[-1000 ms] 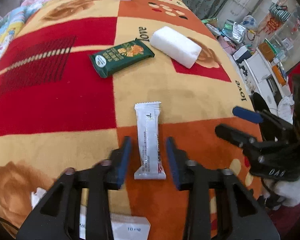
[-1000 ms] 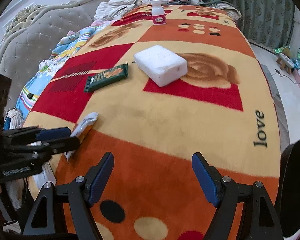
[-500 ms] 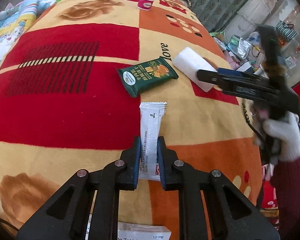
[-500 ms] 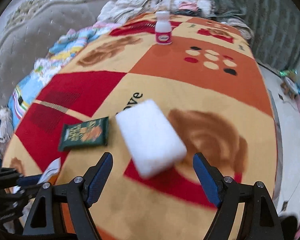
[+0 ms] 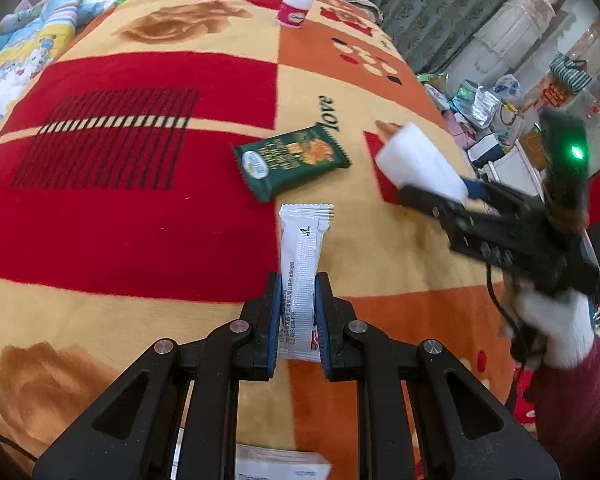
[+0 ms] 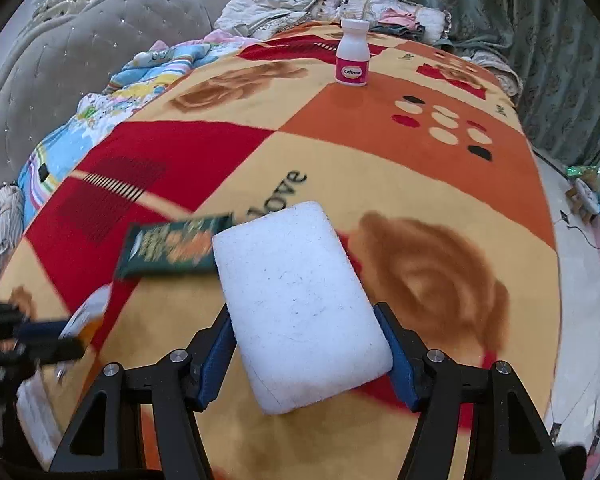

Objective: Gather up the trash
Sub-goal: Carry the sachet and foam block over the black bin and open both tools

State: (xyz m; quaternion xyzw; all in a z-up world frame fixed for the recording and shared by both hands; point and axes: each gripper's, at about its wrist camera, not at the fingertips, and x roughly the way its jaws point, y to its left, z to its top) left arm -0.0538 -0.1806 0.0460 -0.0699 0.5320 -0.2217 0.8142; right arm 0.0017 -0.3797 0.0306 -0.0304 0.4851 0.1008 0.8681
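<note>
My left gripper [image 5: 298,312] is shut on the lower part of a long white wrapper [image 5: 304,240], which sticks out ahead over the patterned blanket [image 5: 140,220]. A white foam block [image 6: 296,300] lies between the jaws of my right gripper [image 6: 304,348]. These jaws are closing, and both blue pads touch the block's long sides. In the left wrist view the right gripper [image 5: 432,194] reaches the foam block [image 5: 416,160] from the right, held by a white-gloved hand [image 5: 552,320]. A green snack packet [image 5: 290,160] lies flat between wrapper and block.
A white bottle with a pink label [image 6: 353,54] stands at the blanket's far end. A grey tufted headboard [image 6: 100,60] and bedding line the left side. Curtains and floor clutter [image 5: 480,100] lie beyond the right edge. A white paper box [image 5: 280,466] lies under my left gripper.
The left jaws closed onto the white wrapper and raised it a little. The right gripper travelled to the foam block and its jaws narrowed around it.
</note>
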